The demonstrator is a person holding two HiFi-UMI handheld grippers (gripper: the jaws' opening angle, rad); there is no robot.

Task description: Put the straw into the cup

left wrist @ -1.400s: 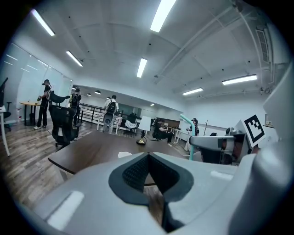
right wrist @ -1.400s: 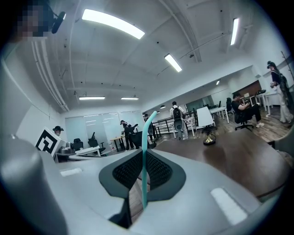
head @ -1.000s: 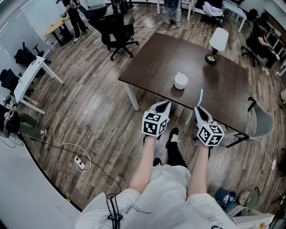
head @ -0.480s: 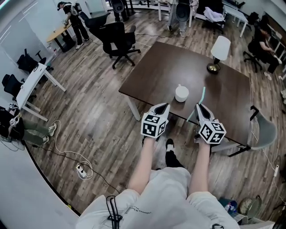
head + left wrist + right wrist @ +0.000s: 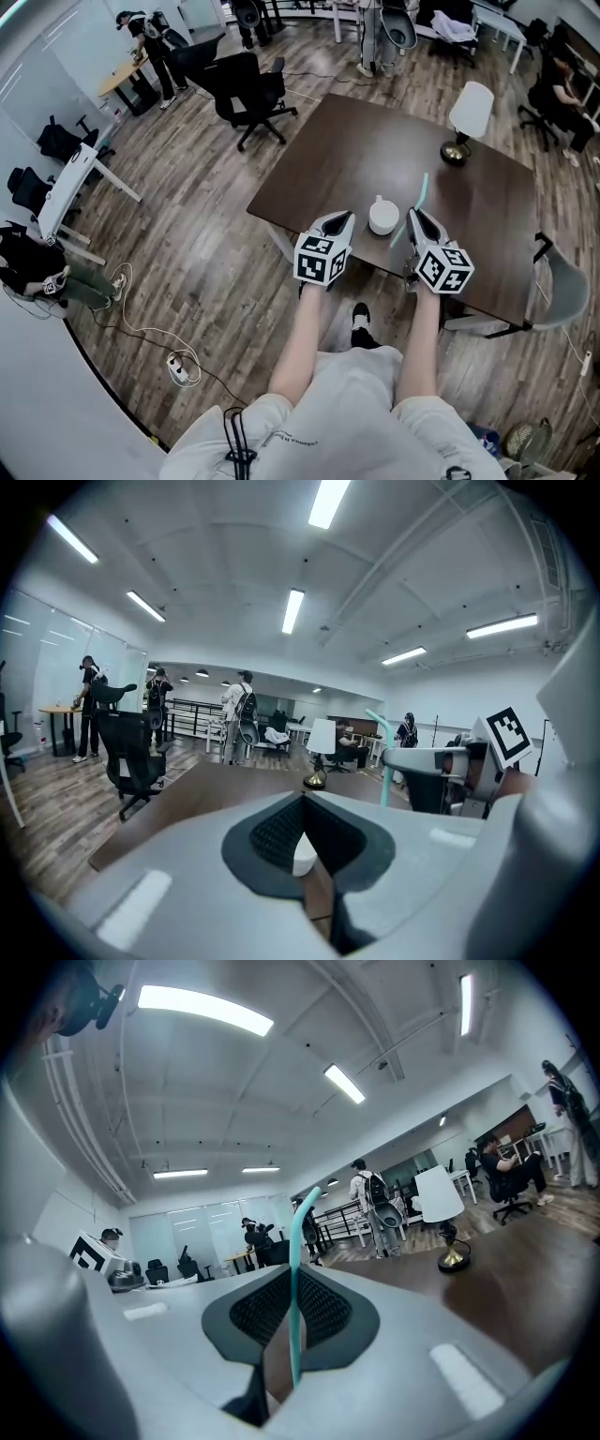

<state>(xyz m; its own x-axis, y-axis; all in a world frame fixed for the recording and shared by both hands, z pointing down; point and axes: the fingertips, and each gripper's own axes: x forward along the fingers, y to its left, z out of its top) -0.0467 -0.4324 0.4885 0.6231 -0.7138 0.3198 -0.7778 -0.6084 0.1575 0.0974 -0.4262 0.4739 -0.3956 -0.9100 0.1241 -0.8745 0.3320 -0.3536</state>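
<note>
The straw point(image 5: 422, 190) stands upright just right of the cup point(image 5: 382, 216) at centre frame, pinched low down in the closed jaws of the right gripper point(image 5: 415, 217). The cup sits near the table's point(image 5: 347, 141) lower edge, between the two grippers. The left gripper point(image 5: 343, 221) has its jaws together on nothing. Within the last second both grippers have come up from off the table edge to flank the cup, so the approach looks done; the straw has yet to go over the mouth and down
</note>
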